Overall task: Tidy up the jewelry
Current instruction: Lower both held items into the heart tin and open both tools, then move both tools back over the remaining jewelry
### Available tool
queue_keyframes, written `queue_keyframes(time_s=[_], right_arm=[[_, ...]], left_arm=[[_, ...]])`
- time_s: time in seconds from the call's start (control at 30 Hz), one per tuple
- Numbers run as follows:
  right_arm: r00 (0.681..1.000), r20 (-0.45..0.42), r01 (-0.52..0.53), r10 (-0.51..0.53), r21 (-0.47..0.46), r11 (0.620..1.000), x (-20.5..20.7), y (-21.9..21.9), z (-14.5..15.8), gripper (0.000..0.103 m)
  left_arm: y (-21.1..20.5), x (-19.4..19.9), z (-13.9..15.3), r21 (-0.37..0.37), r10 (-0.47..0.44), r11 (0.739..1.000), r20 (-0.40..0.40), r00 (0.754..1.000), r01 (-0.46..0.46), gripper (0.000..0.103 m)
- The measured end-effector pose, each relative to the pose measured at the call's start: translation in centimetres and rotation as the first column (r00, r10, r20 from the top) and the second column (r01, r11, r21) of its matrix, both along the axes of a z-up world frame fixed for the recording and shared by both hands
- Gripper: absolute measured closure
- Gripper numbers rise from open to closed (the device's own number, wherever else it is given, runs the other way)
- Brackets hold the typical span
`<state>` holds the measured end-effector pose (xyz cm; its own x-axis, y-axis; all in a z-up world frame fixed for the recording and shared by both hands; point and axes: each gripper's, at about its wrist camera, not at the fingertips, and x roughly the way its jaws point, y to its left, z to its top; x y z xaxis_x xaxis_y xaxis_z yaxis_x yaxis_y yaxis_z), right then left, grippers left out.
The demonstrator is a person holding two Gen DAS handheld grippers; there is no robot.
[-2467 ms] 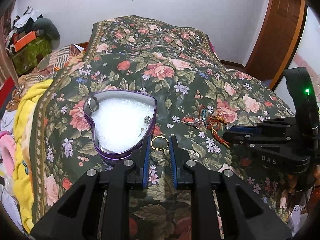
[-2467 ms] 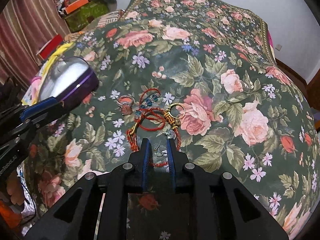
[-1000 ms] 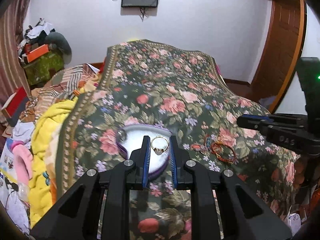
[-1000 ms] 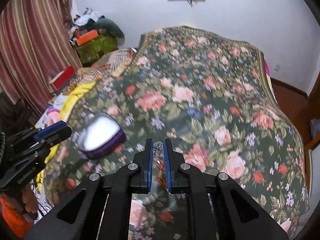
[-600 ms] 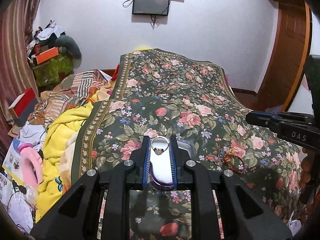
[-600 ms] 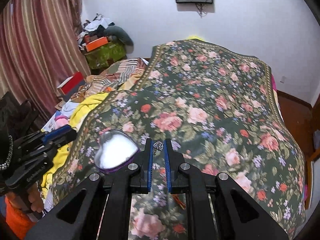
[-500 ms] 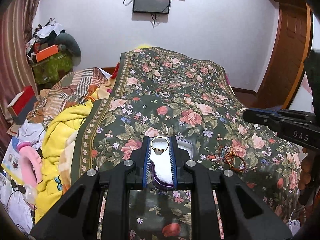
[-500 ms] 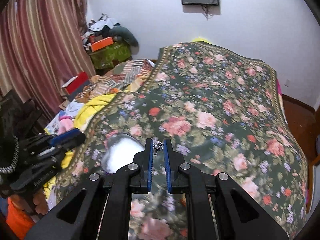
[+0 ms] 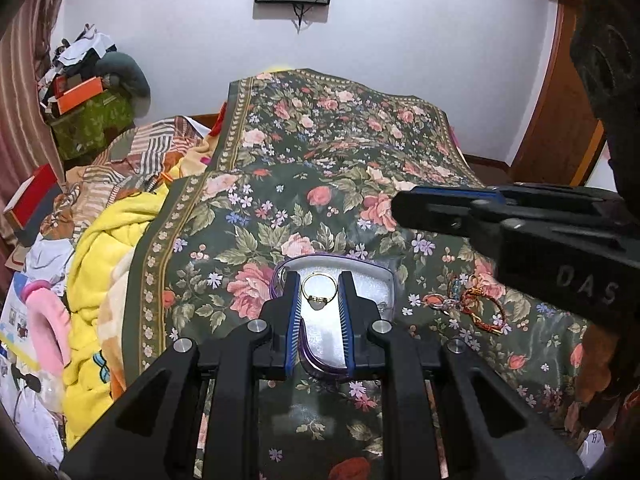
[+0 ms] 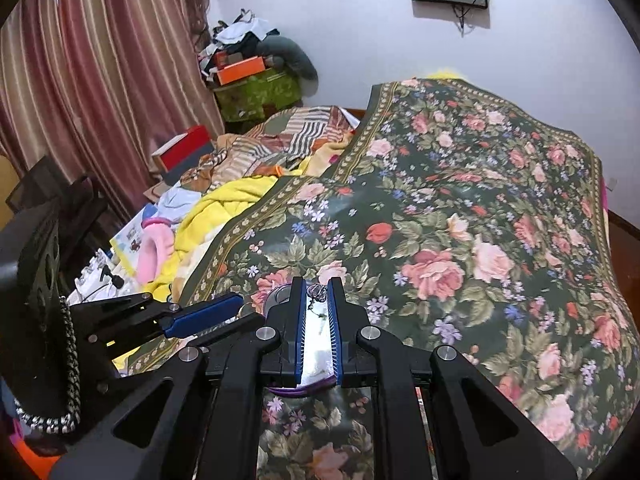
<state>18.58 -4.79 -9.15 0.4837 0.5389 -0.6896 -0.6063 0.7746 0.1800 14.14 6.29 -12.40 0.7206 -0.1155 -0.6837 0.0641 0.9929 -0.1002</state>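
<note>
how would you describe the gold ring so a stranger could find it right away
Start at the floral bedspread, then find the purple-rimmed heart-shaped box with white lining near its front edge. The gold ring is above that box, pinched in the left gripper. Unlike the red cord bracelets lying on the spread, it is a thin plain band with one small pale stone.

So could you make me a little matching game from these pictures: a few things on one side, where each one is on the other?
Things:
1. gold ring
2. silver charm
3. red cord bracelet
4. heart box

Places:
A. lying loose on the floral bedspread, right of the box
B. between the left gripper's fingers
C. on the bedspread, below both grippers
D. between the right gripper's fingers

Pairs: 1-B, 2-D, 3-A, 4-C
</note>
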Motion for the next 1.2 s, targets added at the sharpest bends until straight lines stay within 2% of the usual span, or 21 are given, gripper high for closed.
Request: queue_keyframes(time_s=[0.3, 0.53, 0.7, 0.8, 0.9, 1.07, 1.2], right_arm=[[0.998, -0.059, -0.017, 0.016, -0.012, 1.000, 1.3, 0.7, -2.0, 0.093], [0.996, -0.083, -0.022, 0.022, -0.003, 1.000, 1.7, 0.8, -1.9, 0.093], [0.997, -0.074, -0.016, 0.017, 0.004, 1.000, 1.4, 0.5, -1.2, 0.079], [0.998, -0.064, -0.002, 0.003, 0.012, 1.000, 1.2, 0.0, -0.5, 0.078], [0.999, -0.047, 0.024, -0.023, 0.012, 1.000, 1.0, -0.9, 0.3, 0.078], [0.997, -0.021, 0.071, -0.071, 0.007, 0.997, 0.4, -3.1, 1.3, 0.076], [0.992, 0.004, 0.122, -0.122, -0.004, 0.992, -0.6, -5.6, 1.6, 0.066]], left_arm=[[0.5, 1.1, -1.0, -0.001, 0.001, 1.000, -0.026, 1.000, -0.001, 0.086], [0.6, 1.2, -1.0, 0.004, 0.004, 1.000, -0.027, 1.000, -0.004, 0.086], [1.5, 0.7, -0.3, -0.007, 0.034, 0.999, -0.015, 0.999, -0.034, 0.086], [1.9, 0.4, 0.4, -0.007, 0.043, 0.999, -0.007, 0.999, -0.043, 0.086], [2.0, -0.2, 1.3, 0.006, 0.050, 0.999, 0.010, 0.999, -0.050, 0.082], [1.4, -1.4, 2.6, 0.021, 0.047, 0.999, 0.042, 0.998, -0.048, 0.069], [0.1, -2.5, 3.1, 0.039, 0.026, 0.999, 0.049, 0.998, -0.028, 0.062]])
